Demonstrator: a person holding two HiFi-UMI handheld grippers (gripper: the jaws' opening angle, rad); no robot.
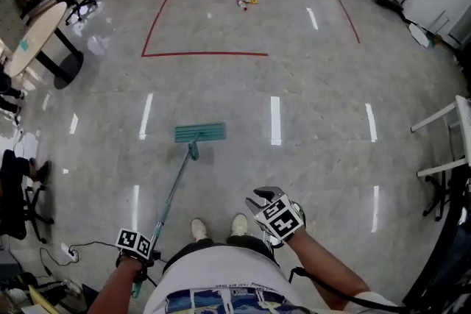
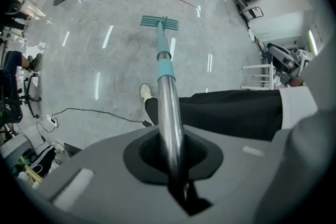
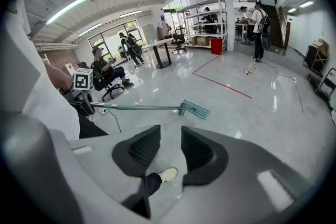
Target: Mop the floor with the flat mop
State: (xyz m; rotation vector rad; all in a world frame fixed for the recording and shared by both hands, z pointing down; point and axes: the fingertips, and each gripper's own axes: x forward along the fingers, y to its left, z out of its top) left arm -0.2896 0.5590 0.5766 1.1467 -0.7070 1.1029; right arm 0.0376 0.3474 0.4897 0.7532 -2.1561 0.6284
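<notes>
Glossy grey floor (image 1: 316, 106), red tape outline (image 1: 202, 53), round table (image 1: 37, 29) far left. Mop head (image 1: 200, 132) flat on floor ahead of feet. Left gripper (image 2: 173, 157) at left hip, clamped on pole (image 2: 167, 97). Right gripper (image 3: 167, 150) at waist, jaws slightly apart, empty

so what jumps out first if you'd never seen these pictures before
The teal flat mop catches the eye first. Its head lies flat on the glossy grey floor, and its metal handle runs back into the left gripper, which is shut on it. The right gripper is open and empty over the floor, and a red tape outline marks the floor farther off.
</notes>
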